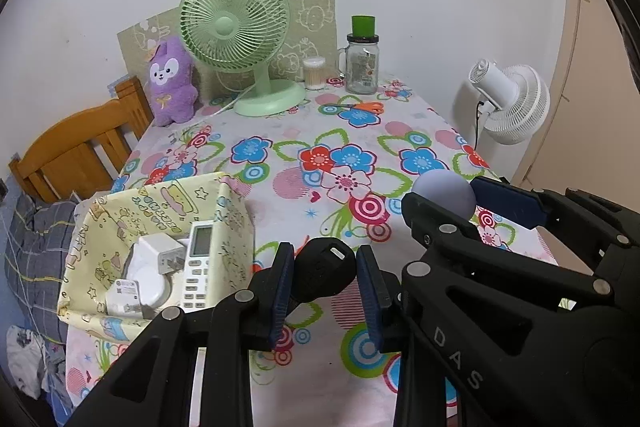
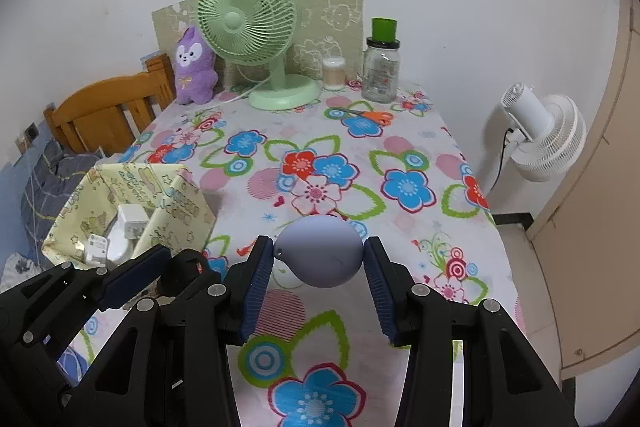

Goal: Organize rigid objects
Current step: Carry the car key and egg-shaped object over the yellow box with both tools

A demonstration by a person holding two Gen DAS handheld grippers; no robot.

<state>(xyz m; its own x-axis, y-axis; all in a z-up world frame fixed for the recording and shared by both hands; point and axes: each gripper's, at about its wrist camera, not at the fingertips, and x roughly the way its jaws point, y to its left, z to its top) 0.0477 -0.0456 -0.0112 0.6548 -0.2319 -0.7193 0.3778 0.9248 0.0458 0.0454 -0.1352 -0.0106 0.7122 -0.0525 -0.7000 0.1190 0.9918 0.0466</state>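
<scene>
My left gripper (image 1: pixel 325 255) is shut on a black rounded object (image 1: pixel 320 273) with a small white slot, held above the flowered table. My right gripper (image 2: pixel 318 247) is shut on a lavender egg-shaped ball (image 2: pixel 320 259), just to the right of the left one. The ball (image 1: pixel 444 193) also shows in the left wrist view, and the black object (image 2: pixel 182 273) in the right wrist view. A yellow cartoon-print box (image 1: pixel 234 227) stands at the table's left edge. It holds a white remote control (image 1: pixel 198 267) and white chargers (image 1: pixel 150 267).
Along the back of the table (image 2: pixel 404 227) stand a green desk fan (image 2: pixel 248 23), a purple plush (image 2: pixel 194 67), a cotton-swab tub (image 2: pixel 334 73) and a glass jar with a green lid (image 2: pixel 380 67). Orange scissors (image 2: pixel 372 115) lie near them. A white fan (image 2: pixel 548 139) is off the right edge, a wooden chair (image 2: pixel 108 107) to the left.
</scene>
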